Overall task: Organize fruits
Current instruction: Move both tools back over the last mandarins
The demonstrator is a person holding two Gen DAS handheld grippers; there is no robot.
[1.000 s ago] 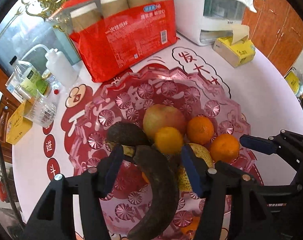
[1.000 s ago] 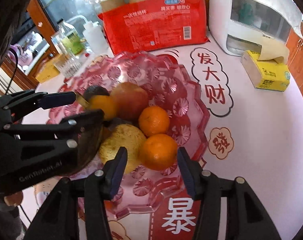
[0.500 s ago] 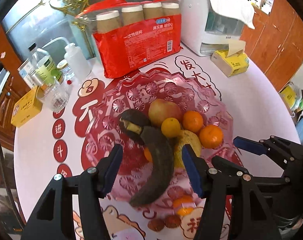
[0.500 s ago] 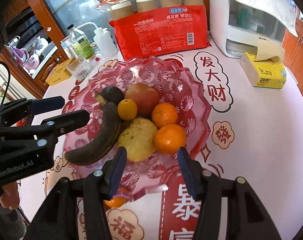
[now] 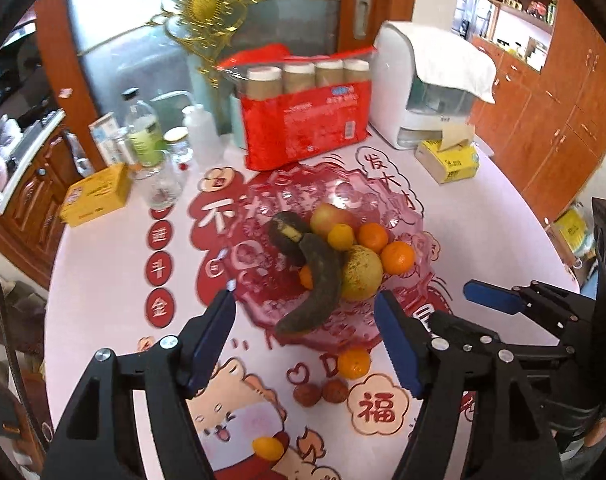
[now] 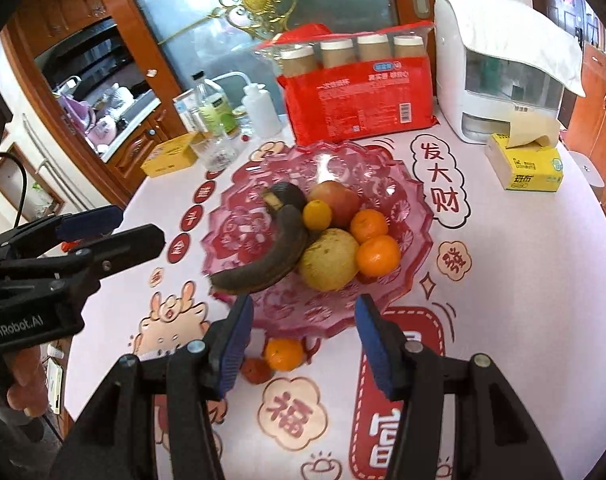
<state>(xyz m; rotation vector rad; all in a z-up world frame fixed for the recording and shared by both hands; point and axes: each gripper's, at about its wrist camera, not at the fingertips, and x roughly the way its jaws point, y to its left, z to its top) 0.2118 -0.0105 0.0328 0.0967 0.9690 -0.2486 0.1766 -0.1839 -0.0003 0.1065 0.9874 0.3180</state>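
Note:
A pink glass fruit bowl [image 5: 407,216] [image 6: 399,184] holds a dark overripe banana [image 5: 319,284] [image 6: 271,258], an avocado [image 6: 289,194], an apple [image 6: 337,200], a yellow pear [image 6: 329,258] and several oranges [image 6: 377,254]. On the table in front of the bowl lie a loose orange [image 5: 354,363] [image 6: 284,354], two small brown fruits [image 5: 321,392] and a kumquat [image 5: 268,449]. My left gripper [image 5: 305,344] is open and empty, above the bowl's near edge. My right gripper [image 6: 303,340] is open and empty, also near the front rim.
A red pack of paper cups [image 5: 307,120], a white appliance [image 5: 423,84], a yellow tissue box [image 5: 449,160], bottles and a glass [image 5: 155,160] and a yellow box [image 5: 95,196] stand behind the bowl. The table edge [image 5: 543,224] curves at the right.
Both grippers have pulled back and up from the bowl. The banana left my left gripper's jaws and now lies in the bowl. Loose fruits in front of the bowl came into view.

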